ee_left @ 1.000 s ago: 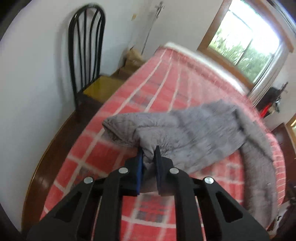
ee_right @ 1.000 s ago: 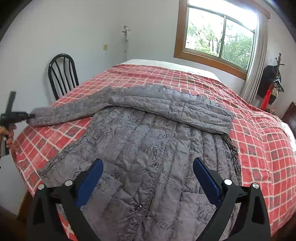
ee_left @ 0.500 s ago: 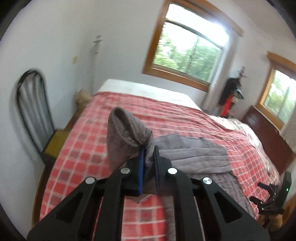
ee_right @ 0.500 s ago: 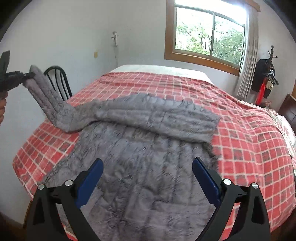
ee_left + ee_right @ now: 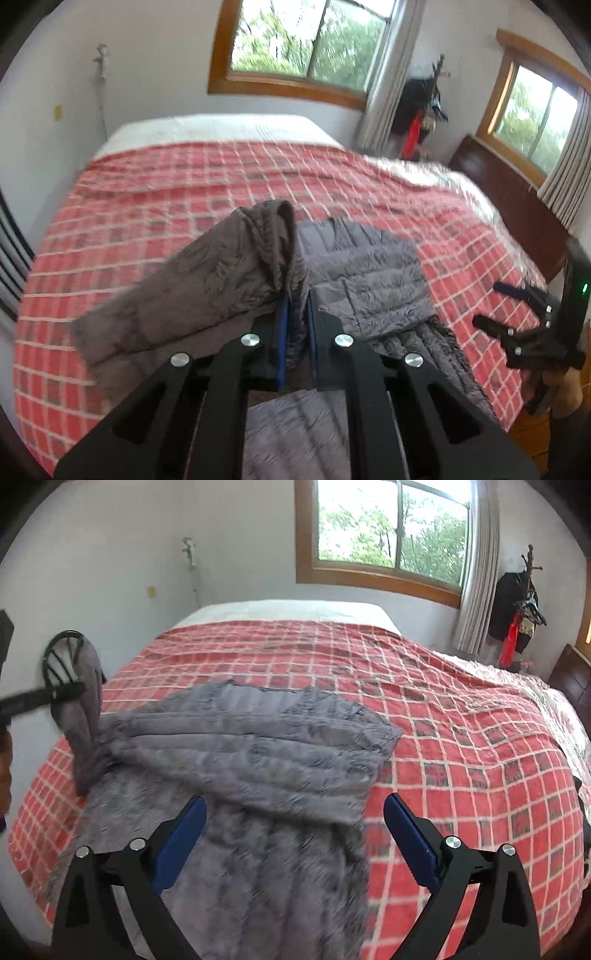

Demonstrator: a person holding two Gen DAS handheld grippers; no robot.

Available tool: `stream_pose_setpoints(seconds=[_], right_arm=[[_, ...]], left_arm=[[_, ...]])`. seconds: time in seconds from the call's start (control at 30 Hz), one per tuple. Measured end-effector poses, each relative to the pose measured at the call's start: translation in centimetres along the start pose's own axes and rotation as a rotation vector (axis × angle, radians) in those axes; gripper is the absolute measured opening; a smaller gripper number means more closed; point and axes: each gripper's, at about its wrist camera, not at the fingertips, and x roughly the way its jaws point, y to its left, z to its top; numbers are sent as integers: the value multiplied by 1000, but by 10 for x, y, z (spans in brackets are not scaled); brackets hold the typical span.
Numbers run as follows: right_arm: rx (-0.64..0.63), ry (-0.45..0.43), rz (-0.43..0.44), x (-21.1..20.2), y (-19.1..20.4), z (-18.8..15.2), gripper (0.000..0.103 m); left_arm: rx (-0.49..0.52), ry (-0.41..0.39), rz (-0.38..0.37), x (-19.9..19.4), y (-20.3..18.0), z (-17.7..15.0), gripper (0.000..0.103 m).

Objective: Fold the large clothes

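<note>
A large grey quilted jacket (image 5: 258, 760) lies on the red plaid bed (image 5: 461, 746), one sleeve folded across its chest. My left gripper (image 5: 295, 314) is shut on the cuff of the other grey sleeve (image 5: 207, 288) and holds it lifted above the jacket body (image 5: 369, 280). In the right wrist view that lifted sleeve (image 5: 83, 716) hangs at the far left from the left gripper (image 5: 66, 694). My right gripper (image 5: 291, 834) is open and empty above the jacket's lower part. It also shows in the left wrist view (image 5: 524, 325) at the right bed edge.
A black chair (image 5: 61, 653) stands by the left wall next to the bed. A window (image 5: 391, 528) is behind the bed. A coat rack (image 5: 521, 602) and a dark wooden headboard (image 5: 506, 199) are at the right.
My left gripper has lifted the sleeve off the bed and carried it up and right, over the jacket. My right gripper has stayed open and shifted a little to the right.
</note>
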Motion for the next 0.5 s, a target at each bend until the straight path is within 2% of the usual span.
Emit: stream_pose_setpoints(seconds=[0.2, 0.33, 0.43, 0.5], right_arm=[[13, 48, -8, 57, -24, 8, 96], [9, 84, -5, 88, -29, 6, 96], [16, 117, 12, 105, -32, 3, 96], [12, 128, 31, 106, -32, 3, 96]], left_arm=[[13, 119, -14, 93, -20, -5, 7], [13, 183, -8, 141, -26, -12, 8], [9, 199, -7, 160, -26, -16, 14], [5, 201, -45, 156, -25, -16, 31]])
